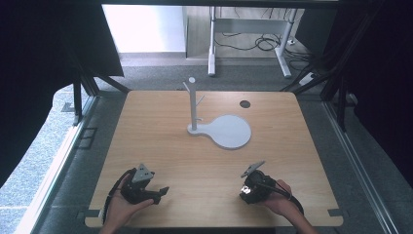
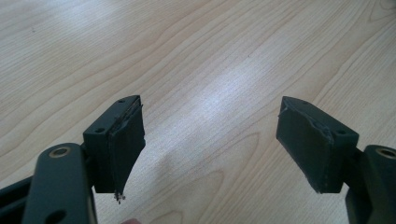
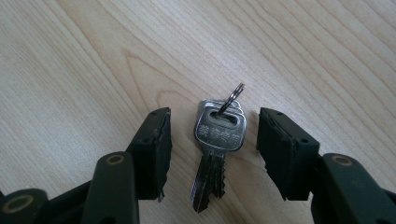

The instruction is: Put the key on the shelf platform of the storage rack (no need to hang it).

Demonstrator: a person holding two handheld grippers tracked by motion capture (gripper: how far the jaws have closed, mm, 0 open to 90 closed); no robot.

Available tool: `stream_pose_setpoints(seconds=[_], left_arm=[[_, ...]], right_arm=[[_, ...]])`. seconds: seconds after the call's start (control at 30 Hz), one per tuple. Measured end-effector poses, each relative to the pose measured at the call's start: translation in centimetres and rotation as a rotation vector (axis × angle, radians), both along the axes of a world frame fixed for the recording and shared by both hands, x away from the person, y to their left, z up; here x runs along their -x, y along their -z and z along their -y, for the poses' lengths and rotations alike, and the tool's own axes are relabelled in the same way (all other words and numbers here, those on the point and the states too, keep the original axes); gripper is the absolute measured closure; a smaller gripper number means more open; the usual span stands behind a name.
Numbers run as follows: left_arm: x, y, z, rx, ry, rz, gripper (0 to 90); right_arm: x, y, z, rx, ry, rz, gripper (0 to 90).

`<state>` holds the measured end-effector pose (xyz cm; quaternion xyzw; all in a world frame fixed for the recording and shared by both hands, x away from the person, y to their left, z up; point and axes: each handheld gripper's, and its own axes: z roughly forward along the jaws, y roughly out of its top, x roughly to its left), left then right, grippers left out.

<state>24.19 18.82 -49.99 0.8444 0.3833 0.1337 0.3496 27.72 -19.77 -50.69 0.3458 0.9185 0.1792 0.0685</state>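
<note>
Metal keys point(image 3: 217, 149) on a small ring lie flat on the wooden bench point(image 1: 160, 146) near its front edge, between the spread jaws of the right gripper point(image 3: 212, 140), whose pads stand clear of them, seemingly lined up for a pinch. Left gripper point(image 2: 210, 140) idles spread and empty. A white peg stand point(image 1: 195, 109) waits mid-bench, path unobstructed.

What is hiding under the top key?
Under the top key lies at least one more key, its edge peeking out. A small ring links them. They lie on the wooden table. How many keys are stacked stays covered.
</note>
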Motion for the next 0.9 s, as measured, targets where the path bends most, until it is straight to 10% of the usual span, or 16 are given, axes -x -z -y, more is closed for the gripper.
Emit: stream_pose_setpoints(seconds=[0.9], left_arm=[[-0.09,0.22,-0.1,-0.003,0.0,-0.005,23.8]], right_arm=[[-0.75,-0.46,-0.08,0.03,0.012,-0.034,67.8]])
